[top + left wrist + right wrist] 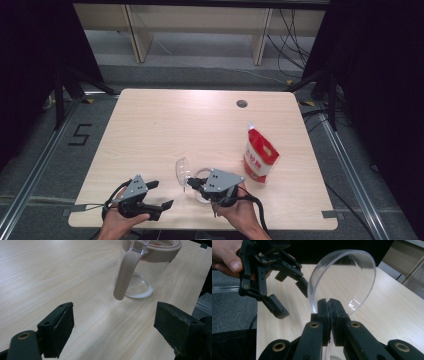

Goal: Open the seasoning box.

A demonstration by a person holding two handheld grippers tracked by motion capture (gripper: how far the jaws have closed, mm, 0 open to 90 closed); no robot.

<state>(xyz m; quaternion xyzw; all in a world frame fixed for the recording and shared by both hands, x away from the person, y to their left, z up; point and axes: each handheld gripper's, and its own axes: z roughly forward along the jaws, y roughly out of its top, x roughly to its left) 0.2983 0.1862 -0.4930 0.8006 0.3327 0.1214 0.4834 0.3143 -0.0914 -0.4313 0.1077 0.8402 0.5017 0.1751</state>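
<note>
A clear jar (199,196) with a beige rim and beige handle (124,272) stands near the table's front edge; in the left gripper view the jar (150,272) has a little white powder at its bottom. My right gripper (189,182) reaches over it from the right and is shut on the rim of its clear round lid (182,170), which stands tilted up. In the right gripper view the jaws (329,306) pinch the lid (342,280) at its lower edge. My left gripper (161,194) sits left of the jar, open and holding nothing (113,325).
A red and white pouch (260,157) stands upright to the right of the jar. The light wooden table (175,125) has a cable hole (242,104) at the back. Black curtains flank both sides. The left gripper (291,298) shows close beside the lid.
</note>
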